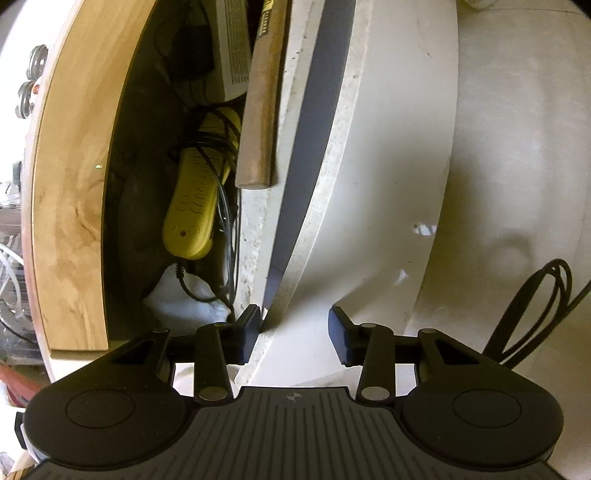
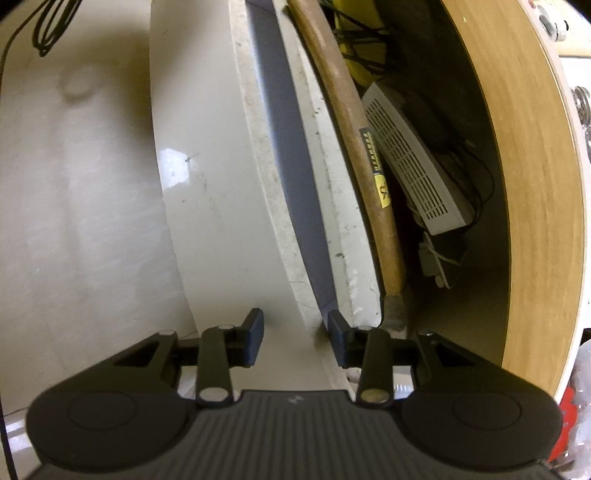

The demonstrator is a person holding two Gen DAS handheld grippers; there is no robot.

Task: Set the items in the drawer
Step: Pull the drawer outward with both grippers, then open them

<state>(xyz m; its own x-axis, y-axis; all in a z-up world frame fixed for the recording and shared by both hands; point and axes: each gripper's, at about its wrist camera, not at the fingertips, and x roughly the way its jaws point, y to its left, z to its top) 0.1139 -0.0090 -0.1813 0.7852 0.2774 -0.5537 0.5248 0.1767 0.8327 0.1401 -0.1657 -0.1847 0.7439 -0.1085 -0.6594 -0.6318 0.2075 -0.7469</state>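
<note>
The drawer is open under a wooden countertop (image 1: 70, 192). Its white front panel (image 1: 373, 206) stands between the fingers of my left gripper (image 1: 293, 336), which is open and straddles the panel's top edge. My right gripper (image 2: 295, 339) is open and straddles the same panel (image 2: 221, 236) from the other end. Inside the drawer lie a wooden-handled hammer (image 1: 260, 110), a yellow power strip (image 1: 195, 199) with black cables, a white vented box (image 1: 234, 40) and a white cloth (image 1: 184, 302). The hammer (image 2: 354, 147) and the vented box (image 2: 413, 166) also show in the right wrist view.
A pale tiled floor (image 1: 517, 184) lies outside the drawer front. A black cable loop (image 1: 532, 306) lies on it, seen too in the right wrist view (image 2: 48, 26). Round knobs (image 1: 33, 81) show past the countertop edge.
</note>
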